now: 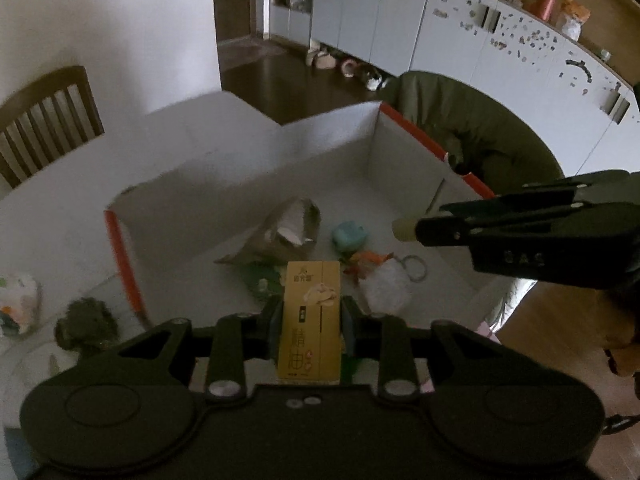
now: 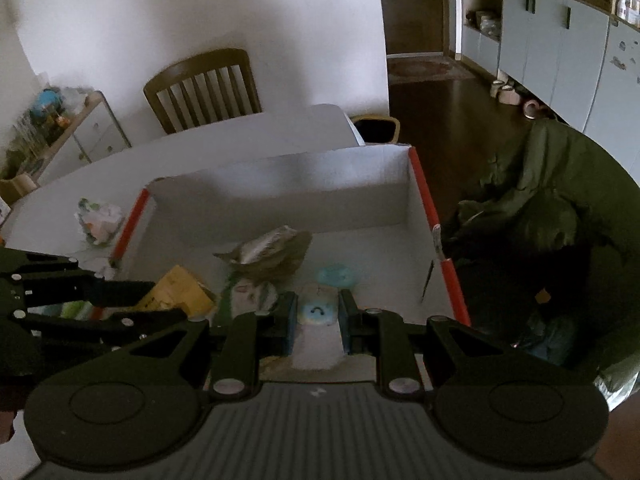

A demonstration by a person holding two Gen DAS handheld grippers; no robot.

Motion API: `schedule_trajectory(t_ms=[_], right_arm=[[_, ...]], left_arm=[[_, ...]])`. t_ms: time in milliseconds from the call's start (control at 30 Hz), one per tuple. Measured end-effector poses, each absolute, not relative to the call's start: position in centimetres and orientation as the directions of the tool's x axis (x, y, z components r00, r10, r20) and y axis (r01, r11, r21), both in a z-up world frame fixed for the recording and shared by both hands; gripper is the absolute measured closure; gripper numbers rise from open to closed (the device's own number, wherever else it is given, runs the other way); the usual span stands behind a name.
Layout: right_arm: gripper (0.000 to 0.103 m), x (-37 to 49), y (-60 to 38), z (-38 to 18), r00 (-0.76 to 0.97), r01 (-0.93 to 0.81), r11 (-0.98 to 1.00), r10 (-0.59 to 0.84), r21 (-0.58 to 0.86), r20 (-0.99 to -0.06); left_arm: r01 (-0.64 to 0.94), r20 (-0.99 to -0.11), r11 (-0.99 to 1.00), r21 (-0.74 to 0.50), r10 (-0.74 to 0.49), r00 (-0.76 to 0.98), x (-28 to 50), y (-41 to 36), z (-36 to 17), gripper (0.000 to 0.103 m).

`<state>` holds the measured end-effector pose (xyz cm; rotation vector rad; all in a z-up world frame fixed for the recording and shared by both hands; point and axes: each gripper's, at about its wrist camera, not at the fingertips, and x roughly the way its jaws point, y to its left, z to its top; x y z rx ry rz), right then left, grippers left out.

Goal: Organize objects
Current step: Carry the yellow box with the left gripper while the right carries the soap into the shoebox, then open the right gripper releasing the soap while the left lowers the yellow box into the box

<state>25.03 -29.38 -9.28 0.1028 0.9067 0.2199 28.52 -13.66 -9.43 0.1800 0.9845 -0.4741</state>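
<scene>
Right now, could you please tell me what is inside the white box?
The white box holds a crumpled brown paper bag, a teal item and a white fluffy keychain. Whatever lies beneath the bag is hidden.

- The left gripper (image 1: 310,320) clamps a yellow carton (image 1: 312,320) upright between its pads.
- Beyond its tips lies an open white box (image 1: 328,148) with orange edges.
- Inside, just ahead of the carton, lie a crumpled silver bag (image 1: 280,232), a teal object (image 1: 351,236) and a white fluffy keyring (image 1: 388,284).
- The right gripper (image 1: 404,229) enters from the right, its jaws pinching a pale object.
- To the left a dark green lump (image 1: 86,322) sits on the table (image 1: 48,224).
</scene>
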Motion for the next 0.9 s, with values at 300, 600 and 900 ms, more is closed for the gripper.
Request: schedule_trajectory(t_ms=[300,600,900], right_arm=[[0.083,28.1,-29.2,-12.3,0.552,-0.17,0.974,0.22,0.149,-0.805],[0.082,28.6,-28.5,-14.4,0.492,-0.198,0.973,0.204,0.119,-0.846],[0.081,28.1,-28.6,-14.2,0.473,-0.217,0.968,0.219,0.128,-0.853]], left_arm=[[0.474,-0.876,0.877,-0.073,-0.284,0.39,30.2,-15.8,-11.9,0.075],[0.488,-0.899,0.868,-0.085,-0.279,0.339,30.8,-16.6,-13.4,0.074],[0.474,-0.914,0.875,-0.101,-0.27,0.304,31.2,-16.4,-14.0,0.072]])
